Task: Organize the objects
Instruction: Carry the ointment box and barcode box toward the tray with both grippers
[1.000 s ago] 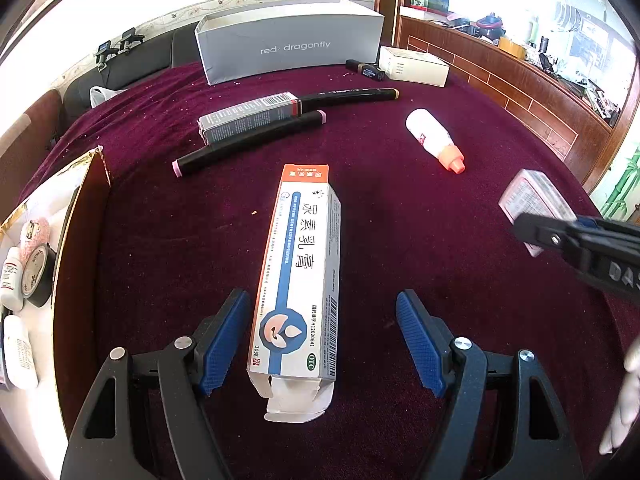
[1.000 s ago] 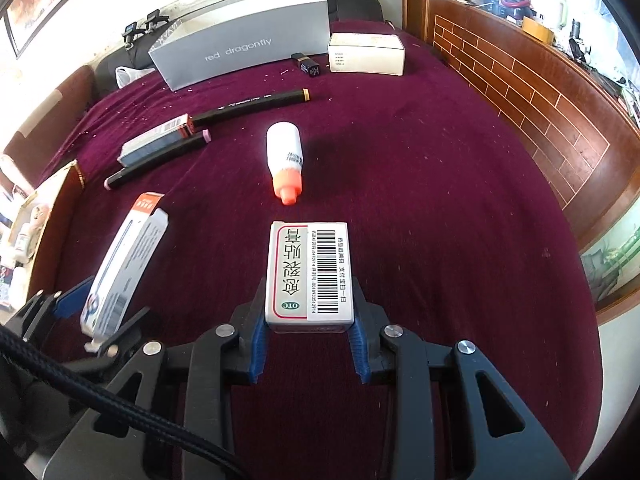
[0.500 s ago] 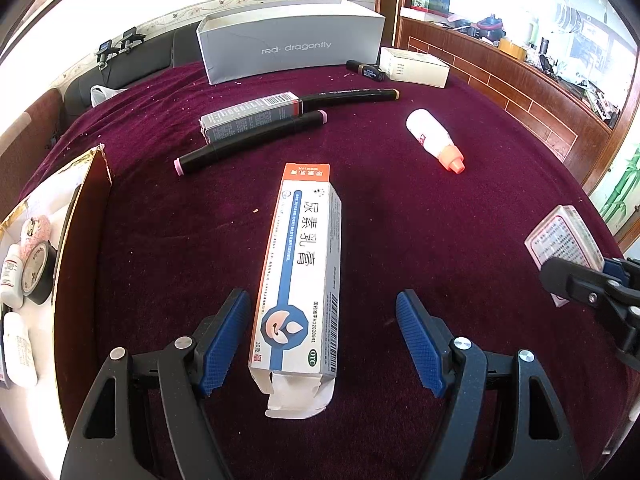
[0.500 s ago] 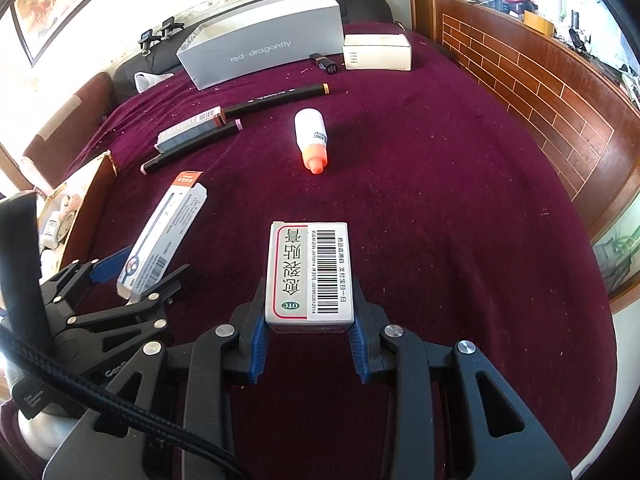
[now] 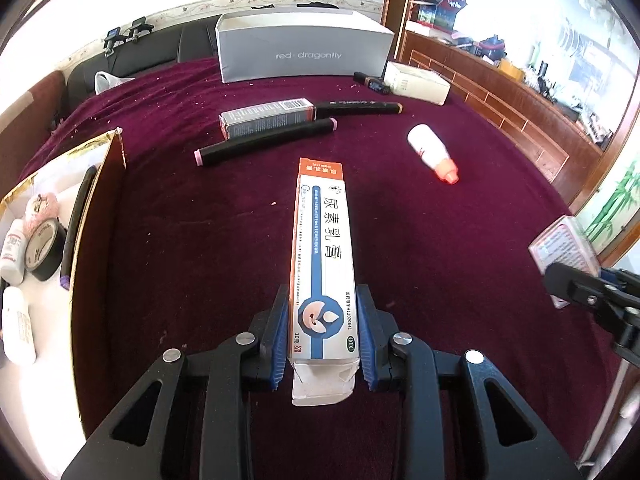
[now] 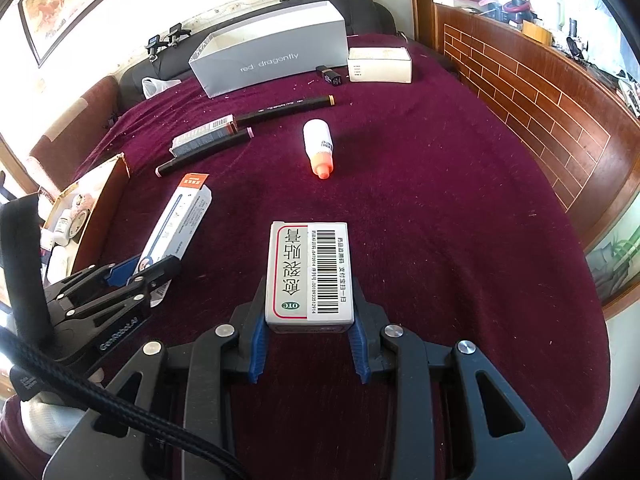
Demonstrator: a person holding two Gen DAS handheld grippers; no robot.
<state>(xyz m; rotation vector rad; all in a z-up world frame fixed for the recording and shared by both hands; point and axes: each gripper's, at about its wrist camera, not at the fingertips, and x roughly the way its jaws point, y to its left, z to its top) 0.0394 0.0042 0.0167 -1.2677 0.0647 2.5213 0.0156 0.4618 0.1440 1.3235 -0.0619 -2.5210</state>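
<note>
Left gripper [image 5: 322,332]: jaws have just closed from wide spread, blue pads now pinching the near end of the long ointment box [image 5: 323,256]. A second ago the box lay between them untouched. Box points straight away from the camera, open flap end nearest, on the maroon cloth [image 5: 200,240].

Right gripper [image 6: 308,336]: no change, jaws still pinching the small barcode box [image 6: 310,274] by its sides, held clear of the cloth. In the left view it has shifted toward the right edge since the earlier frame.

Left of the grippers: open cardboard tray [image 5: 96,216] with small bottles and a round tin inside.

Further out, nothing moved:
- white bottle with orange cap [image 5: 432,152], lying on its side
- two black markers [image 5: 266,142], the grey carton [image 5: 266,117] lying between them, touching both

Far end: big grey "red dragonfly" box [image 5: 304,52], white carton [image 5: 418,82] just to its right.
</note>
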